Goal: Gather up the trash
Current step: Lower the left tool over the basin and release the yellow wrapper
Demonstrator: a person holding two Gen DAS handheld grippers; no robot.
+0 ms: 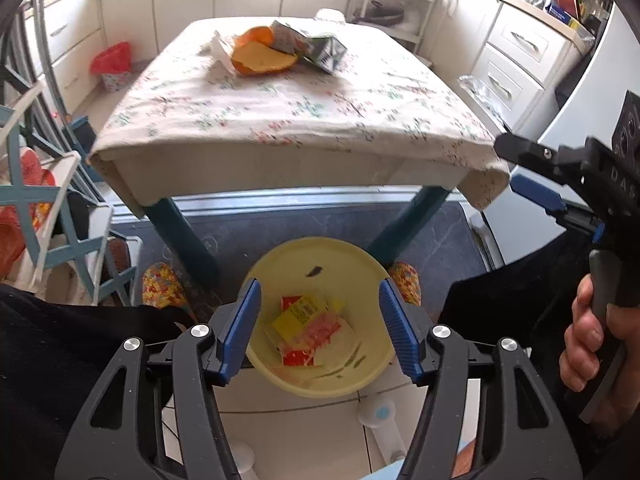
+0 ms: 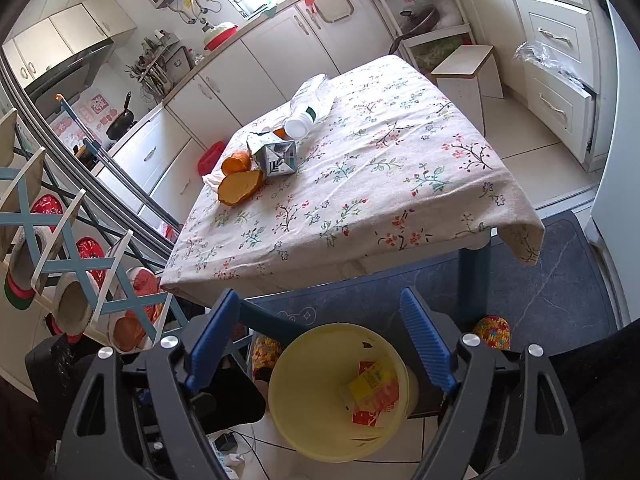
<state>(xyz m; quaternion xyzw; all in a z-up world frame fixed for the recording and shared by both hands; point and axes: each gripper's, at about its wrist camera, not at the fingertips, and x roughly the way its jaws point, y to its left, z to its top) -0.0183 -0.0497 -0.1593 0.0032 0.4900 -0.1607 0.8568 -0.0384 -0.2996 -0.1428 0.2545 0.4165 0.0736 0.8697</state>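
Observation:
A yellow bin stands on the floor in front of the table, with red and yellow wrappers inside; it also shows in the right wrist view. My left gripper is open and empty above the bin. My right gripper is open and empty, also above the bin; it shows at the right edge of the left wrist view. On the table lie orange peels, a crushed carton, a crumpled tissue and an empty plastic bottle.
The table has a floral cloth and blue legs. A dark mat lies beneath. A shoe rack stands at the left, a white stool beyond the table, cabinets around. A small red-lined bin sits by the far cabinets.

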